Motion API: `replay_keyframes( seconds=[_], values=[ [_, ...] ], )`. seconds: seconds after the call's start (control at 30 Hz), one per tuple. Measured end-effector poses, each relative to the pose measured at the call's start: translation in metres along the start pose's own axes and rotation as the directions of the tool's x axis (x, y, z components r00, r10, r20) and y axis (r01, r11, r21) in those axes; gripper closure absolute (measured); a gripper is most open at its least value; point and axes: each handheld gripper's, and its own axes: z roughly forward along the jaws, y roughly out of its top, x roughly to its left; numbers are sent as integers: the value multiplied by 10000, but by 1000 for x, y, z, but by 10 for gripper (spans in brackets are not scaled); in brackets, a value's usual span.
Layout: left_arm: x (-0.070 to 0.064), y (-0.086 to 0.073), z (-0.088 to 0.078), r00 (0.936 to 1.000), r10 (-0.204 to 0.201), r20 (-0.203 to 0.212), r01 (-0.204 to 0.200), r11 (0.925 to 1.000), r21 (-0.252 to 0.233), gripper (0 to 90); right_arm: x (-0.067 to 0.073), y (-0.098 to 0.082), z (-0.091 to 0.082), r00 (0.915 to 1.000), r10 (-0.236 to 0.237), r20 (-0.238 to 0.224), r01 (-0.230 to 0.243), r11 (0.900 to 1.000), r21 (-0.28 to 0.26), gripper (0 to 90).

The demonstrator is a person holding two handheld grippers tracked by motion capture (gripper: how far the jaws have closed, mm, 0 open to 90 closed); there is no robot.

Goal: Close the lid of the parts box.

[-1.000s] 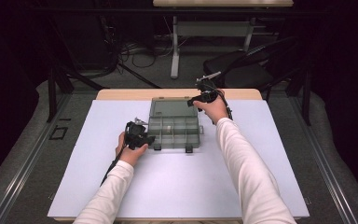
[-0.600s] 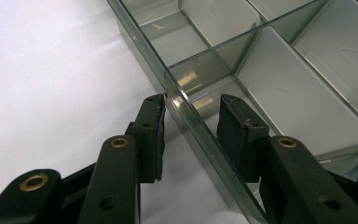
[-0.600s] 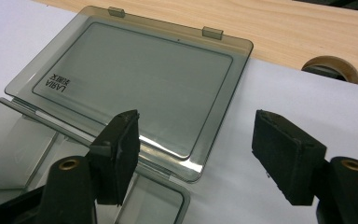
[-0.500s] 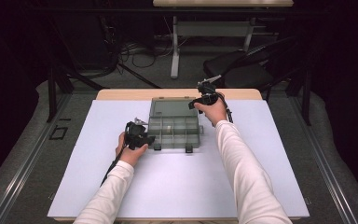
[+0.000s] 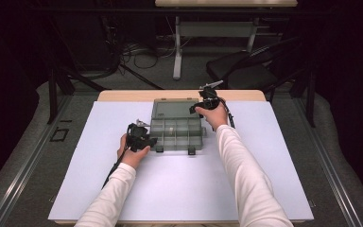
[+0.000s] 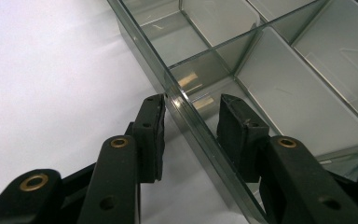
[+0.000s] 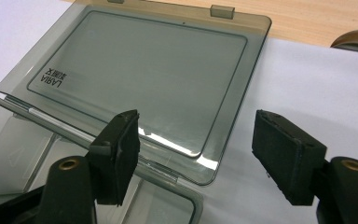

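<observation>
A clear grey compartment box (image 5: 176,133) lies open on the white mat, with its lid (image 5: 172,108) folded back flat behind it. My left gripper (image 5: 150,141) is at the box's left near corner. In the left gripper view its open jaws (image 6: 191,126) straddle the box's side wall (image 6: 142,35), one pad outside and one inside, with a gap beside the inner pad. My right gripper (image 5: 196,109) hovers over the lid's right end. The right gripper view shows it open (image 7: 196,149) above the lid (image 7: 144,70) near its hinge corner, holding nothing.
The white mat (image 5: 170,189) covers a wooden table whose bare far edge (image 5: 123,96) shows behind the lid. Two latches stick out of the box's near side (image 5: 191,151). A dark chair (image 5: 246,73) and cables sit on the floor beyond the table.
My right gripper has sunk a little toward the lid. The left gripper and the box have stayed put.
</observation>
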Motion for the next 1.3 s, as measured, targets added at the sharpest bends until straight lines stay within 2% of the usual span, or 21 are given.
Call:
replay_keyframes(
  seconds=[0.27, 0.4, 0.6, 0.77, 1.3],
  values=[
    [0, 0, 0, 10000, -9, -5, 9, 10000, -2, 608, -4, -5, 6, 9991, 408, -120, -408, 9992, -11, 283],
    [0, 0, 0, 10000, -12, 5, 12, 10000, -12, 608, -5, -6, 7, 9991, 403, -88, -402, 9992, 58, 266],
    [0, 0, 0, 10000, -15, -5, 15, 10000, -10, 608, -5, -6, 8, 9989, 429, 200, -434, 9988, 244, 241],
    [1, 0, -1, 9999, -1, 111, 0, 10000, 70, 607, -7, -7, 10, 9987, 501, 104, -502, 9986, 141, 240],
    [0, 0, 0, 10000, -18, 39, 18, 10000, -25, 607, -6, -9, 13, 9985, 544, 68, -545, 9982, 252, 237]
  ],
)
